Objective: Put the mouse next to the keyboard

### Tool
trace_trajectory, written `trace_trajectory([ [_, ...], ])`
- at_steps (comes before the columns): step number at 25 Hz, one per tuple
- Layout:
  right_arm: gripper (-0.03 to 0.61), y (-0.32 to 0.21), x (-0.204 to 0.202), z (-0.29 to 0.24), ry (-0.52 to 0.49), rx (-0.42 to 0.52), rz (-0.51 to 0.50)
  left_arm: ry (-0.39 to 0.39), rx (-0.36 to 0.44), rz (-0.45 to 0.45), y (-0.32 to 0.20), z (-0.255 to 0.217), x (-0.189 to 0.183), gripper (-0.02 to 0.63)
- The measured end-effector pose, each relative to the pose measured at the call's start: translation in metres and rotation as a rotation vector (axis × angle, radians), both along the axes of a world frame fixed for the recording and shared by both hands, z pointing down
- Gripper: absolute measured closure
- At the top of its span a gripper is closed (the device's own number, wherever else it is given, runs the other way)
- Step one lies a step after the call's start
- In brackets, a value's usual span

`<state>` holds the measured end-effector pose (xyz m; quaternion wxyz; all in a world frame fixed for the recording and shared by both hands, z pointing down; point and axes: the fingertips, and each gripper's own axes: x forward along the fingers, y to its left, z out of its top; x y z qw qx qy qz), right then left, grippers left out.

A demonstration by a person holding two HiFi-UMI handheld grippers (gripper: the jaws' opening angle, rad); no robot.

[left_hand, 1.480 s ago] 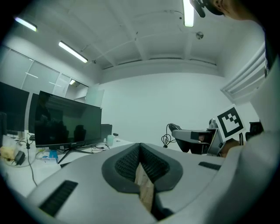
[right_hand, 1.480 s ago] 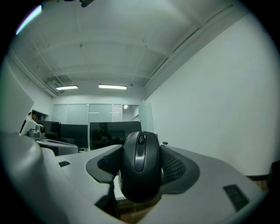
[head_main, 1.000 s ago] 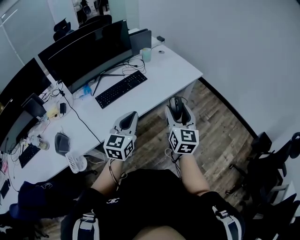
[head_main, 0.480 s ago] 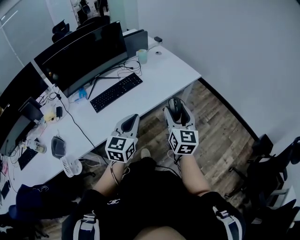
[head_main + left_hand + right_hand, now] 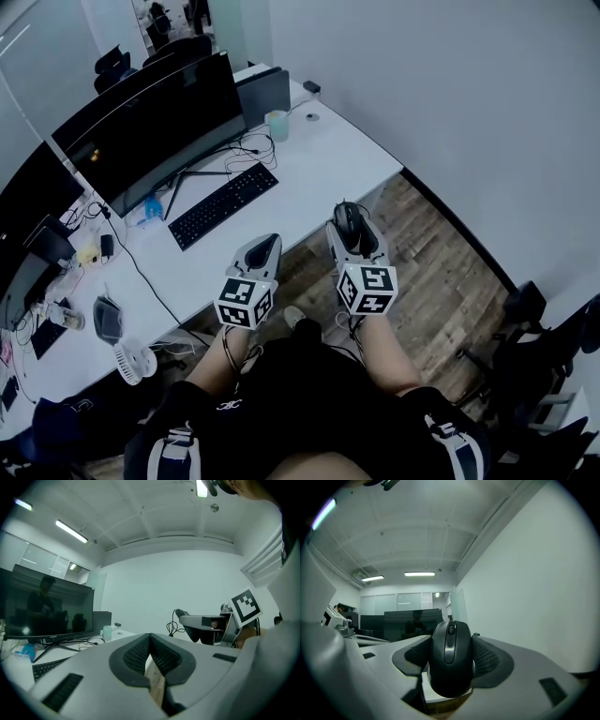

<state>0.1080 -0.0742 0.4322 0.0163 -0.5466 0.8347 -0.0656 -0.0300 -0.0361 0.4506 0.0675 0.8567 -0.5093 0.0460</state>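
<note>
My right gripper [image 5: 350, 225] [image 5: 451, 660] is shut on a black mouse [image 5: 347, 218] [image 5: 450, 656], held level just off the white desk's near edge [image 5: 319, 202]. The mouse's cable hangs below the gripper. A black keyboard [image 5: 223, 203] lies on the desk in front of a wide dark monitor [image 5: 155, 127], to the left of the mouse and farther back. My left gripper [image 5: 263, 249] [image 5: 150, 656] is shut with nothing between its pads and hovers beside the right one, over the floor by the desk edge. In the left gripper view the right gripper [image 5: 206, 627] shows at the right.
A pale cup [image 5: 277, 125] and a dark box [image 5: 265, 94] stand behind the keyboard, with loose cables [image 5: 246, 147] between. More monitors, a small fan [image 5: 136, 361] and clutter fill the left desk. Black office chairs [image 5: 539, 356] stand at the right on the wooden floor [image 5: 436, 272].
Both grippers have moved forward together toward the desk, and the desk has slid left and down in the head view. The mouse stays clamped in the right gripper.
</note>
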Motion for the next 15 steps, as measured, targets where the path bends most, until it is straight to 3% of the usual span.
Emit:
trace_trajectory([
  [15, 0.296, -0.193, -0.04, -0.005, 0.024, -0.029, -0.063, 0.026, -0.041, -0.055, -0.185, 0.001, -0.037, 0.601],
])
